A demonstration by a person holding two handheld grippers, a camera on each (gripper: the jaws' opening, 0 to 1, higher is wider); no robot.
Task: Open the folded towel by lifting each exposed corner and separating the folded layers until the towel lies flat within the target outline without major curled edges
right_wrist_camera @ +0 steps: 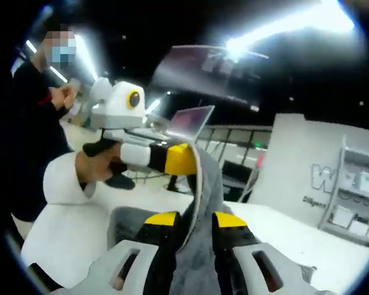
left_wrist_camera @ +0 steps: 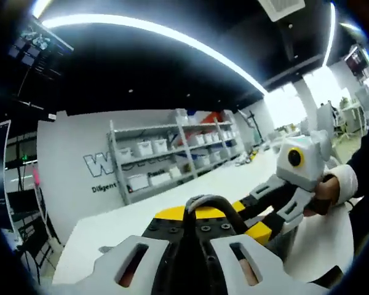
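While both grippers are raised above the table (left_wrist_camera: 141, 215), the grey towel (right_wrist_camera: 203, 246) is hanging between them, so it is in the air and not lying on the table. In the right gripper view the right gripper (right_wrist_camera: 195, 222) is pinching the towel: the cloth is passing up between its two yellow-tipped jaws, which are closing on it. From there one edge of the towel is running upward to the left gripper (right_wrist_camera: 181, 158), whose yellow tip is meeting the cloth at its top. So the long axis of the held edge is going from one gripper straight to the other, and the two are close together.

In the left gripper view the left gripper (left_wrist_camera: 204, 212) is showing a dark fold of cloth bulging at its yellow tips; the jaws are looking closed on the towel. Just beside it, the right gripper (left_wrist_camera: 267, 224) is coming in from the right side, held by a hand (left_wrist_camera: 325, 190).

I judge that the coming move is turning on pulling the two grippers apart along this edge, to separate the layers.

Counting: one towel, two grippers, one shelf rack (left_wrist_camera: 178, 153) and one laptop (right_wrist_camera: 187, 123).
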